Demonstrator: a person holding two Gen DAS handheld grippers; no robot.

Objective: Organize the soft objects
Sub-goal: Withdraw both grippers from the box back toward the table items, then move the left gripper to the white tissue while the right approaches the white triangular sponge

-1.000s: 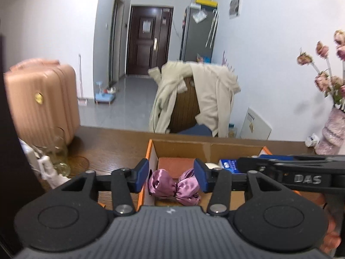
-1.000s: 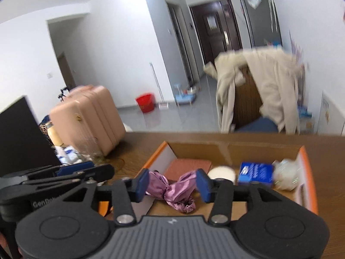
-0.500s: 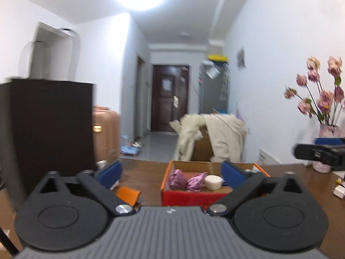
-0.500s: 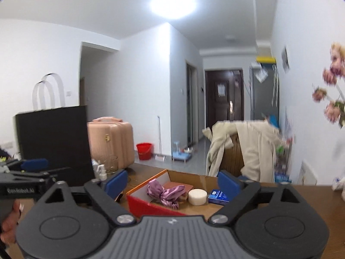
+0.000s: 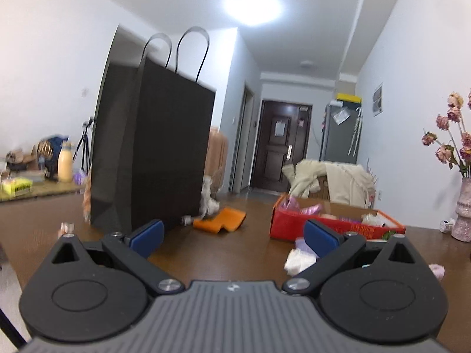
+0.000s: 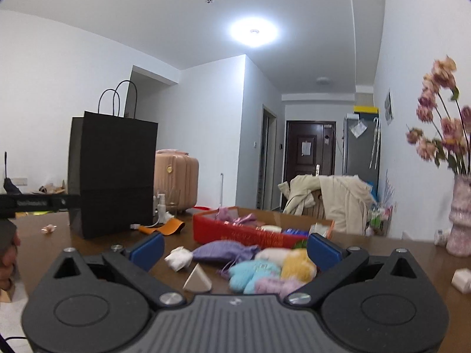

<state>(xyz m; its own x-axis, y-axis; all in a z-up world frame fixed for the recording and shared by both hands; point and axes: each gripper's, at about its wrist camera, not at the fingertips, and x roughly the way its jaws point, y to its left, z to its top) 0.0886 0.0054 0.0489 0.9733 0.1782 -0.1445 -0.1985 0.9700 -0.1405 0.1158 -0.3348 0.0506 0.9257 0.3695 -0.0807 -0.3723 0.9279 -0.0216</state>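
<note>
Between picks right now. My left gripper (image 5: pixel 232 234) has its jaws spread wide with nothing between them, only bare table (image 5: pixel 250 253) ahead. My right gripper (image 6: pixel 235 245) is opening its jaws to the widest, nothing clamped either; the soft pile sits on the table past the pads, not touched. That pile: purple drawstring pouch (image 6: pixel 225 251), white pouch (image 6: pixel 178 259) just left of it, then a light blue knit piece (image 6: pixel 253 273), a yellow knit piece (image 6: pixel 297 264) and a lilac knit piece (image 6: pixel 275 286) bunched together, all near the front wall of the red box (image 6: pixel 244 235). The box already holds some purple satin-looking items, so I judge we're partway through, with the loose pile left to go in. A small white wedge (image 6: pixel 197 279) lies nearest me; can't tell if it's soft. Black paper bag (image 6: pixel 113 176) stands well to the left, orange flap (image 5: pixel 220 220) beside it, flower vase (image 6: pixel 459 214) far right; none in the path. Next move, as I see it: right gripper forward and down onto one item at the pile's edge, probably the purple pouch, jaws straddling it, close gently, lift over the box wall. Risk: the knits lie touching, so a sloppy grab could drag two.
</note>
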